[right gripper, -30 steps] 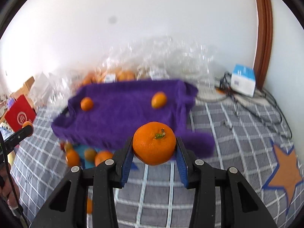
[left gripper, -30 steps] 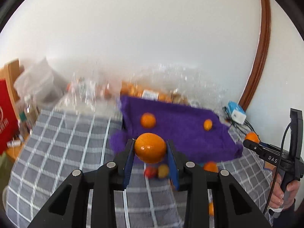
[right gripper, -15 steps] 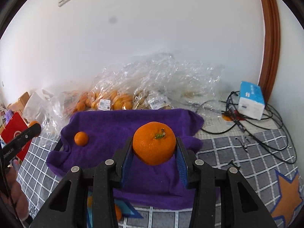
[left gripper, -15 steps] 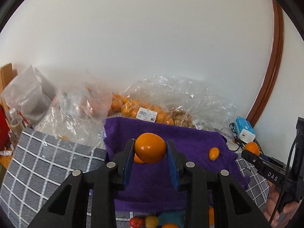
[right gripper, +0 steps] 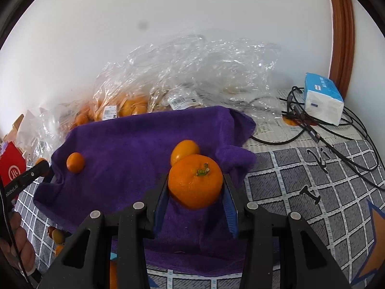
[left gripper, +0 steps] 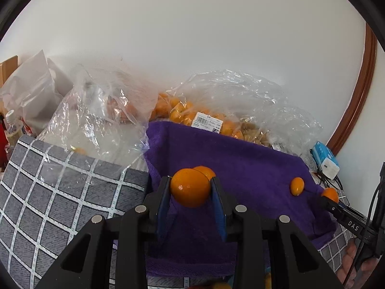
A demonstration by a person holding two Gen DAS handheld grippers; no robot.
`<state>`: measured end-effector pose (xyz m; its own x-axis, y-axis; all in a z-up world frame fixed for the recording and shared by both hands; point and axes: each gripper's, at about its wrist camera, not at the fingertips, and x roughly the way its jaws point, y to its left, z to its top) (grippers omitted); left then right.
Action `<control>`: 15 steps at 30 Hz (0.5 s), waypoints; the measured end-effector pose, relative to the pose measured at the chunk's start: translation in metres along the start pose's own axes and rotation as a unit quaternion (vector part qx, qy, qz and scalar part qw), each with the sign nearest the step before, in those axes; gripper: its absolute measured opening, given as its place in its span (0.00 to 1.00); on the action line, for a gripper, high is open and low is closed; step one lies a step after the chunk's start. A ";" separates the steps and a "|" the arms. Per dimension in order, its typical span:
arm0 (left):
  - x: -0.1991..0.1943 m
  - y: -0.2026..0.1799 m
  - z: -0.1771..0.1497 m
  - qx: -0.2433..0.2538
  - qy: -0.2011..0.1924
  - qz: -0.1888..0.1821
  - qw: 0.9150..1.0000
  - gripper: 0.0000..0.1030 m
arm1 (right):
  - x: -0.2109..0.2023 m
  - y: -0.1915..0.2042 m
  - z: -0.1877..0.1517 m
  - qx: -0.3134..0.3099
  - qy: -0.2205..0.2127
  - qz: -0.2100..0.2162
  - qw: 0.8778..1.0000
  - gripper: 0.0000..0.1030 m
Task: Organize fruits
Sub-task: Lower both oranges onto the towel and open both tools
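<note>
— So, how many fruits are actually gripped right now?

— Two, one per tool. The left gripper has its blue pads closed on a smooth orange fruit, jaws only narrowly apart. The right gripper clamps a mandarin with a green stem stub on top, jaws a little wider to fit it.

— And where are they held?

— Both are over the purple towel, which is draped over something on the grey checked cloth.

— Anything lying on the towel itself?

— Two loose fruits. In the right wrist view, a small round one sits near the towel's left edge, and an oval one lies just behind the mandarin. The left wrist view shows the same pair: one peeking out behind the gripped fruit, the other off to the right.

— Any more fruit around?

— Clear plastic bags behind the towel, against the white wall, hold many orange fruits; I cannot count them. A few small fruits lie below the towel's near-left edge, partly hidden.

— Other items?

— One blue-and-white tissue pack among black cables on the right, and a red box at the far left. A hand shows at the lower left edge.
</note>
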<state>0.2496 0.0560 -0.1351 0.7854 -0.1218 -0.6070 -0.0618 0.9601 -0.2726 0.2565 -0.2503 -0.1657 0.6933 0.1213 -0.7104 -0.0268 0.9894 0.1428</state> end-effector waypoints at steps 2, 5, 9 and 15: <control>0.001 0.001 0.000 -0.002 0.000 0.000 1.000 0.31 | 0.000 -0.002 0.000 0.004 -0.003 -0.002 1.000 0.41; 0.005 0.001 0.000 -0.006 0.005 -0.006 1.000 0.31 | 0.002 0.000 -0.001 0.001 -0.003 0.003 1.000 0.41; 0.011 -0.003 -0.005 0.002 0.018 -0.007 1.000 0.31 | 0.010 0.009 -0.005 -0.020 0.008 -0.002 1.000 0.41; 0.019 -0.010 -0.012 0.017 0.035 0.003 0.999 0.31 | 0.023 0.017 -0.013 -0.040 0.029 -0.010 0.999 0.41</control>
<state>0.2574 0.0413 -0.1531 0.7400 -0.1325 -0.6595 -0.0445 0.9686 -0.2444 0.2627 -0.2296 -0.1880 0.6520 0.1045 -0.7510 -0.0731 0.9945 0.0750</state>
